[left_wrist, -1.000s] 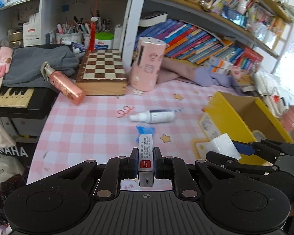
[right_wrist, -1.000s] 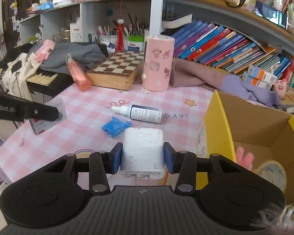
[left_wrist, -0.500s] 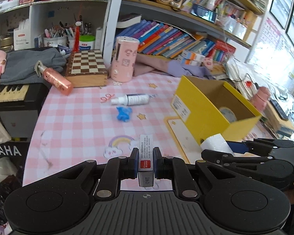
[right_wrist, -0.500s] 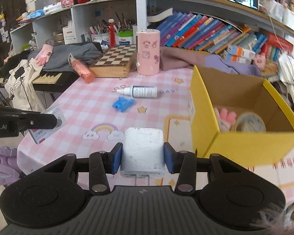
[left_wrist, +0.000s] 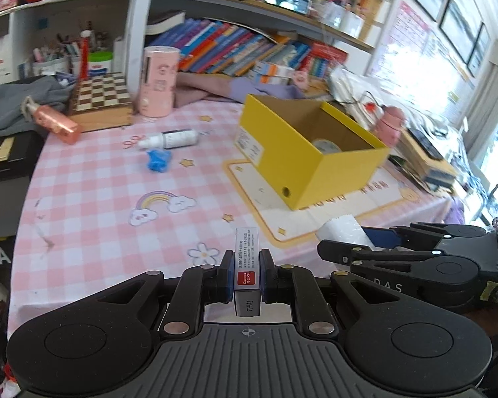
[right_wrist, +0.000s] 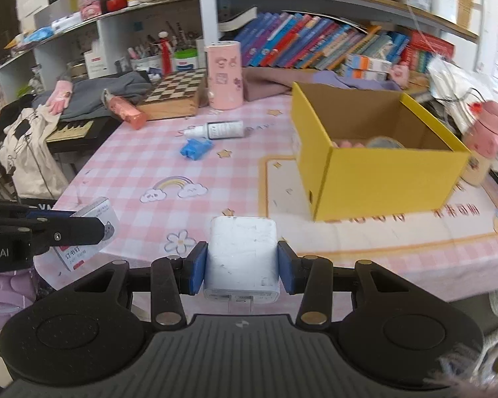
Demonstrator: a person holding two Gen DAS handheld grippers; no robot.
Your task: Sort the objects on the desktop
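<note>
With my left fingers [left_wrist: 246, 273] clenched on the staple box [left_wrist: 247, 270] and my right fingers [right_wrist: 241, 263] grasping the charger [right_wrist: 241, 258], I am mid-carry; next, both must go over the yellow box [right_wrist: 375, 169] ahead and right.

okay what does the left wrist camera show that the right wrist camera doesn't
Only the left wrist view shows the window side of the room with framed pictures on the wall, and the narrow edge of the staple box between the left gripper's jaws.

Only the right wrist view shows the pink glove, the white garment draped over the keyboard, and the white charger's face held in the right gripper.

Both show the yellow box, white bottle, blue clip, chessboard and pink cylinder.
</note>
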